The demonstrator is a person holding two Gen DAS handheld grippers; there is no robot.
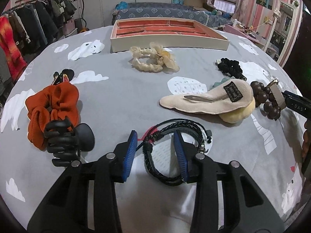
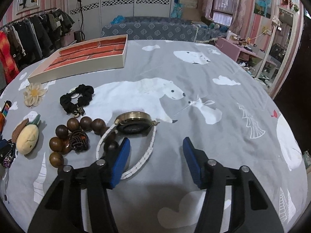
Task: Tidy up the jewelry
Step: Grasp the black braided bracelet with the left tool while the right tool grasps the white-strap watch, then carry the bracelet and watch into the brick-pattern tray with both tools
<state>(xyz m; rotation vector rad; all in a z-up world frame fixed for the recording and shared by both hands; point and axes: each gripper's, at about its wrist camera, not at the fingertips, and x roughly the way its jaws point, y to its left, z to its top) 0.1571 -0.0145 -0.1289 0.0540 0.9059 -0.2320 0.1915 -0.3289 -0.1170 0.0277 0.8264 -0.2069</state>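
Observation:
In the left wrist view my left gripper (image 1: 155, 151) is open around a black braided leather bracelet (image 1: 167, 155) lying on the grey bedsheet; the bracelet's loop sits between the blue pads (image 1: 130, 155), not squeezed. In the right wrist view my right gripper (image 2: 155, 159) is open and empty, with a gold watch (image 2: 134, 124) on a white strap (image 2: 147, 151) just ahead and left of it. A cream tray (image 1: 169, 43) with a red brick-pattern lining stands at the far side; it also shows in the right wrist view (image 2: 77, 71).
On the sheet lie an orange scrunchie (image 1: 52, 106), a black claw clip (image 1: 68, 141), a cream scrunchie (image 1: 151, 60), a black scrunchie (image 2: 77, 97), a beige hair clip (image 1: 210, 99), a wooden bead bracelet (image 2: 68, 136) and a flower clip (image 2: 34, 94). A clothes rack (image 1: 29, 29) stands left.

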